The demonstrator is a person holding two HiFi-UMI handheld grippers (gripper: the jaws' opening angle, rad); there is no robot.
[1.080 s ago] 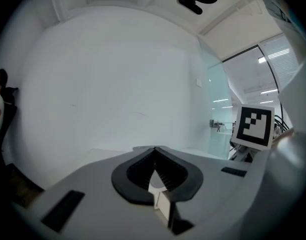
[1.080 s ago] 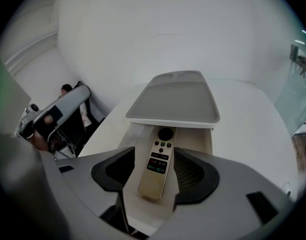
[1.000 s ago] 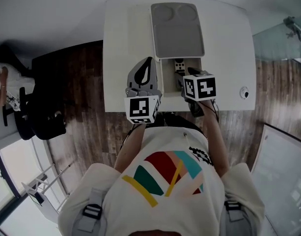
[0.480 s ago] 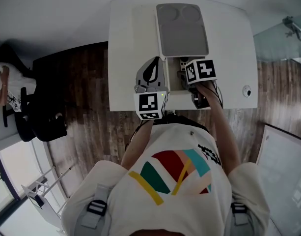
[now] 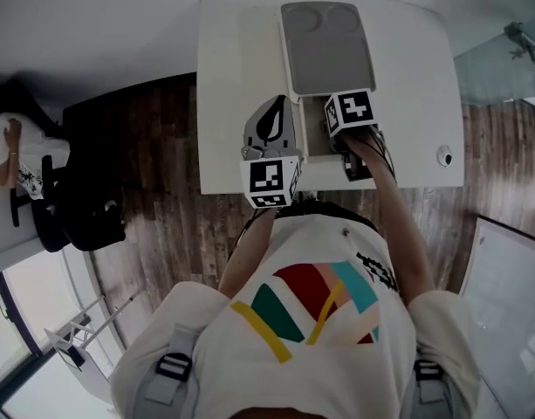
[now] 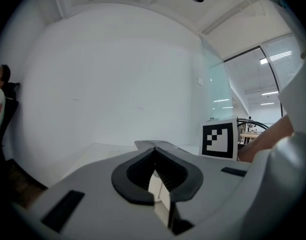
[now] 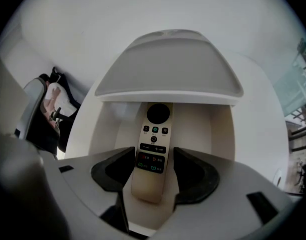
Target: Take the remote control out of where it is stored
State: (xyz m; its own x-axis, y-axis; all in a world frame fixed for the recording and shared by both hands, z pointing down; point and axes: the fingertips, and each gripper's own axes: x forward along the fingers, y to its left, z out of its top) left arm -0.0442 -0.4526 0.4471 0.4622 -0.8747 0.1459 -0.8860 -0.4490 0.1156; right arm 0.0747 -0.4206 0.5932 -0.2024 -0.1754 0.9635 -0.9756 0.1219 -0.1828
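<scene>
Remote [image 7: 153,149]: lies flat, buttons up, in the lower middle of the right gripper view. Its round-pad end is toward the top of the frame and its plain end toward the bottom.
Where stored: in an open white compartment [image 7: 207,129] sunk into the bench [image 5: 232,77]. The compartment walls rise on both sides of the remote, leaving narrow channels.
Long axis: runs bottom to top of the frame, almost in line with the reach of the right hand-held gripper [image 7: 153,156], so the short width lies across its jaws.
Lid [image 7: 167,64]: grey, sits past the remote's far end and clear of it. The compartment is open from above.
Right hand-held gripper: jaws apart, one on each side of the remote's near end. The left-of-frame jaw is just beside the edge, with a plain gap at the other jaw. It is not clamped yet.
Left hand-held gripper [image 6: 153,150]: jaws together and holding nothing. In the head view it is over the bench, left of the compartment, and points away over the bench.
Nearer arm: the right, already astride the remote. The left has no line to it.
Coming move, as I judge it: close across the width, then lift straight up out of the compartment.
Risk: the grip takes only the near end, so the long body may droop or catch on the walls or lid edge.
</scene>
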